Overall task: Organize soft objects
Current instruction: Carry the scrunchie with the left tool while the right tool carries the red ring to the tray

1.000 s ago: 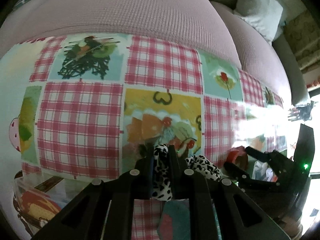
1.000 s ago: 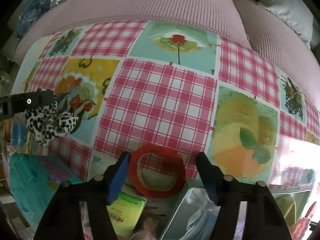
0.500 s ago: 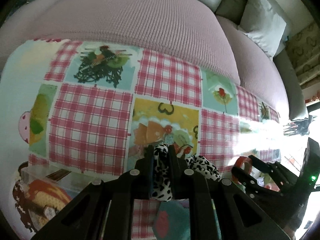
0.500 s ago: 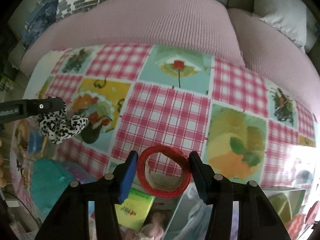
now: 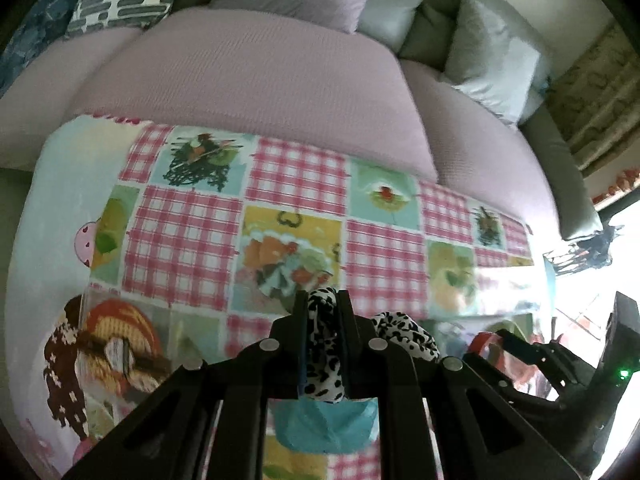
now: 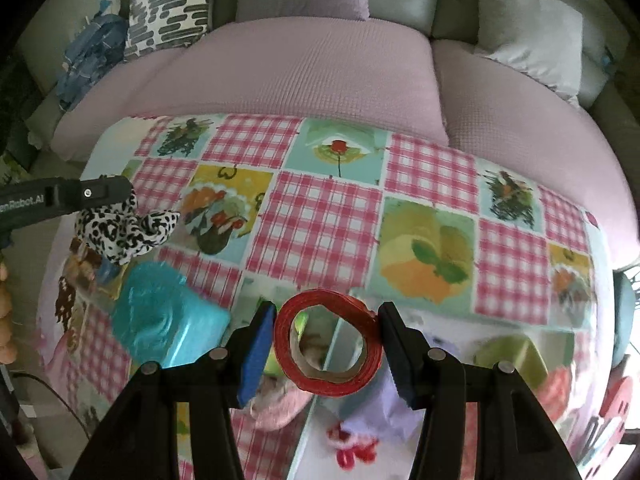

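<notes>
While our left gripper (image 5: pixel 323 312) pinches the leopard-print scrunchie (image 5: pixel 322 344), its bunched length runs twelve to six. Our right gripper (image 6: pixel 326 334) clamps the red ring (image 6: pixel 328 340), hole facing us.

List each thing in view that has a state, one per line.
left gripper: shut on the leopard-print scrunchie.
leopard-print scrunchie: pinched, hanging clear of the tablecloth.
right gripper: shut on the red ring.
red ring: held between the pads, squeezed slightly oval.
tablecloth: spread flat.
</notes>
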`<state>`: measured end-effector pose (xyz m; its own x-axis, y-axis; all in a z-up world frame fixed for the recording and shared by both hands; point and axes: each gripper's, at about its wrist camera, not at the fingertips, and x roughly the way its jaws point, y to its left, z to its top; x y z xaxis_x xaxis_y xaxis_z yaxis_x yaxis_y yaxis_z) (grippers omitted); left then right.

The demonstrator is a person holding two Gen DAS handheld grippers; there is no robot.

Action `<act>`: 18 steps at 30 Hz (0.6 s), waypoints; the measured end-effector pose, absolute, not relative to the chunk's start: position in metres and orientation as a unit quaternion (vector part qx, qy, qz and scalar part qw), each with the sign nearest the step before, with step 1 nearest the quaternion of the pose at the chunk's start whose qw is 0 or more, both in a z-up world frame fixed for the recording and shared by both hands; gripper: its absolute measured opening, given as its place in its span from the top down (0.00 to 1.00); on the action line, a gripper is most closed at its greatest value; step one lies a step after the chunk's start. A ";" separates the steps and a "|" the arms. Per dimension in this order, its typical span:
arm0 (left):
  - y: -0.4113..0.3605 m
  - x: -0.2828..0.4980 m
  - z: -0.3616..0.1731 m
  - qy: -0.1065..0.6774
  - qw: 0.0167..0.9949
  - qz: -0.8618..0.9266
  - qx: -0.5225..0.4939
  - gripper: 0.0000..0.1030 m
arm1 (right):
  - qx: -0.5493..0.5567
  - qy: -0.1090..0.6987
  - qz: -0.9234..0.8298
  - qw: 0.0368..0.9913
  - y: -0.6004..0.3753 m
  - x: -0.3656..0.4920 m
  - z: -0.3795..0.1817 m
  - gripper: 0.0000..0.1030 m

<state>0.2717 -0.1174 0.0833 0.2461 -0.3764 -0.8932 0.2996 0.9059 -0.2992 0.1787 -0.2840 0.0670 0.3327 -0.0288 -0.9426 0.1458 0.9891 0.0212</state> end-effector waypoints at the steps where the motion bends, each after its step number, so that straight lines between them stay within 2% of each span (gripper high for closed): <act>1: -0.120 0.262 0.090 0.570 0.791 -0.220 -0.032 0.87 | 0.053 0.573 -0.055 0.816 -0.284 0.171 0.071 0.46; 18: -0.147 0.162 0.100 0.531 0.809 -0.251 -0.025 0.87 | 0.094 0.528 -0.095 0.839 -0.292 0.070 0.091 0.46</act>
